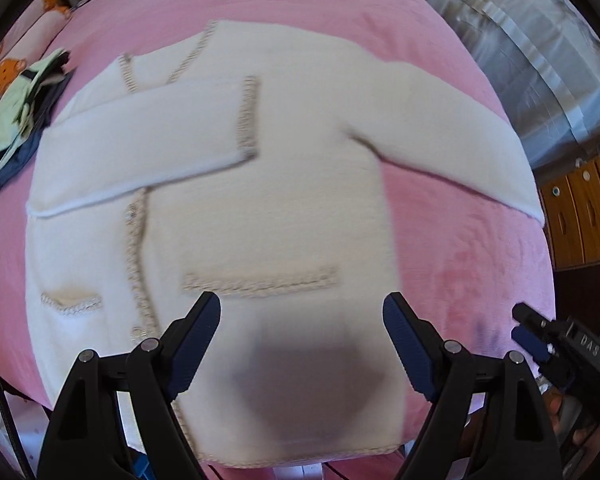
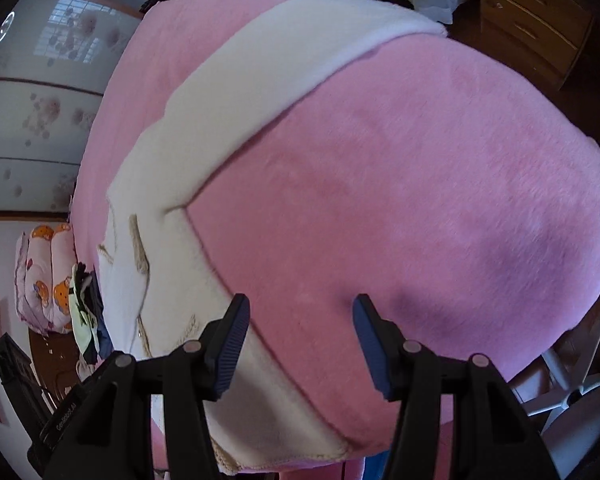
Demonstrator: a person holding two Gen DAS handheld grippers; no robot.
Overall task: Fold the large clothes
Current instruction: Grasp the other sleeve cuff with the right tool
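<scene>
A white jacket with beige braided trim lies flat, front up, on a pink blanket. One sleeve is folded across the chest. The other sleeve stretches out to the right. My left gripper hovers open above the jacket's lower front, near a trimmed pocket, with nothing between its fingers. My right gripper hangs open and empty over the bare blanket, just right of the jacket's side edge. The stretched sleeve runs away from it. The right gripper also shows at the left wrist view's right edge.
A pile of folded clothes lies at the blanket's far left, next to bear-print pillows. Wooden drawers and a pale curtain stand beyond the right edge. A white chair base sits below the near right corner.
</scene>
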